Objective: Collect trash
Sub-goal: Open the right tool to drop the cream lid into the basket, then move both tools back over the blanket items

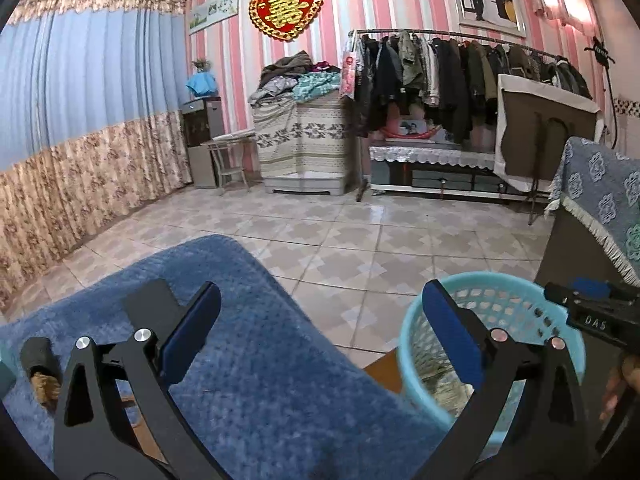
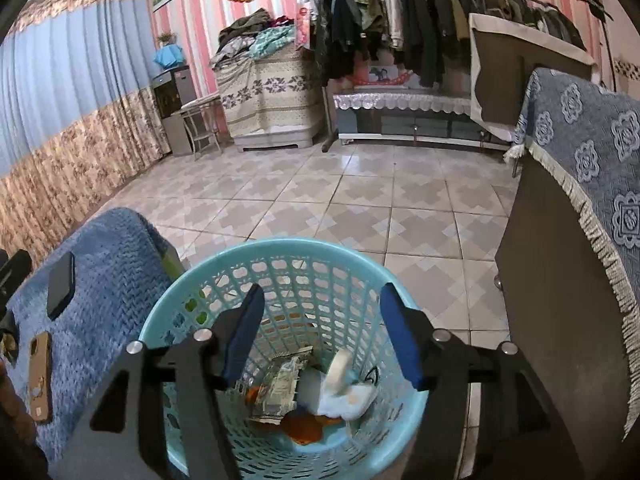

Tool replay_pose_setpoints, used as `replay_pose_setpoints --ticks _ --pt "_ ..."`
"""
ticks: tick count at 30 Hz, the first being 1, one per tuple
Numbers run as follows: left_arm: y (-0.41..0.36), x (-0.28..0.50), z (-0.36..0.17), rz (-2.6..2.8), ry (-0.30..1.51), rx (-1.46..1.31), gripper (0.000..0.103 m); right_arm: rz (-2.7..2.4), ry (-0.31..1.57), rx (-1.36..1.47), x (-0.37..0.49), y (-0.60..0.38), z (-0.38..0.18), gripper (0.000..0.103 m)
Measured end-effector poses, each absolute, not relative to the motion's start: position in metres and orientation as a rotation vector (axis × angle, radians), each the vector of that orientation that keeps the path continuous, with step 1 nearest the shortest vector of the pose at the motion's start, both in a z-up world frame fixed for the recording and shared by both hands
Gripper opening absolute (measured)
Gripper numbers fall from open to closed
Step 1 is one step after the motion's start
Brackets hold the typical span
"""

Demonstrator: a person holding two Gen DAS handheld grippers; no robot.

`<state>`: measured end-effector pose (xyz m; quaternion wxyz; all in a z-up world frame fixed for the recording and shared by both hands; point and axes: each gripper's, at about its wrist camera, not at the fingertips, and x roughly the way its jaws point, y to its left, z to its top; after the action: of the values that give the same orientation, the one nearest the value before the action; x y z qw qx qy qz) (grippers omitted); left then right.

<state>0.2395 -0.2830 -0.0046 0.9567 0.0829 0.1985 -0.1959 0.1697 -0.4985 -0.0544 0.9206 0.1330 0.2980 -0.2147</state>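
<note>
A light blue plastic basket (image 2: 304, 264) stands on the floor beside a table under a blue cloth (image 2: 108, 264). Inside lie white tissue (image 2: 348, 396), a crumpled wrapper (image 2: 284, 380) and orange scraps (image 2: 304, 426). My right gripper (image 2: 322, 336) hangs open and empty right above the basket's mouth. My left gripper (image 1: 320, 328) is open and empty over the blue cloth (image 1: 260, 340), with the basket (image 1: 496, 292) to its right. The right gripper's body (image 1: 592, 312) shows above the basket in the left wrist view.
On the cloth lie a black phone (image 2: 61, 286), a tan phone case (image 2: 40, 376) and a dark cylinder with a brown tassel (image 1: 38, 364). A cabinet under a blue patterned cover (image 2: 580, 184) stands right of the basket. Tiled floor (image 2: 360, 208), clothes rack (image 2: 420, 20) and curtains lie beyond.
</note>
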Motion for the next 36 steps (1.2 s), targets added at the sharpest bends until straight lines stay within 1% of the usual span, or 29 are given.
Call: replay_pose_setpoints --ticks 4,6,7,14,16,17,25,36 --pt "-0.261 0.236 -0.003 -0.379 0.406 0.158 0.098 -0.448 0.596 0.239 0.171 -0.496 -0.049 0.078" --pt "-0.252 0.234 -0.003 -0.364 0.405 0.159 0.098 -0.454 0.583 0.229 0.17 -0.494 -0.045 0.085" --pt "-0.249 0.234 -0.002 -0.356 0.406 0.157 0.098 -0.455 0.577 0.225 0.17 -0.493 -0.044 0.086" --pt "-0.214 0.231 -0.004 -0.289 0.415 0.151 0.098 -0.449 0.585 0.194 0.174 -0.486 -0.043 0.087" --pt "-0.204 0.231 -0.005 -0.269 0.419 0.151 0.098 -0.449 0.577 0.187 0.174 -0.483 -0.041 0.092" --pt "-0.199 0.23 -0.006 -0.262 0.421 0.149 0.098 -0.45 0.572 0.183 0.173 -0.481 -0.04 0.093" --pt "-0.152 0.225 -0.011 -0.185 0.436 0.133 0.098 -0.424 0.563 0.161 0.18 -0.463 -0.035 0.093" --pt "-0.074 0.219 -0.024 -0.046 0.472 0.107 0.098 -0.301 0.566 0.116 0.201 -0.4 -0.033 0.094"
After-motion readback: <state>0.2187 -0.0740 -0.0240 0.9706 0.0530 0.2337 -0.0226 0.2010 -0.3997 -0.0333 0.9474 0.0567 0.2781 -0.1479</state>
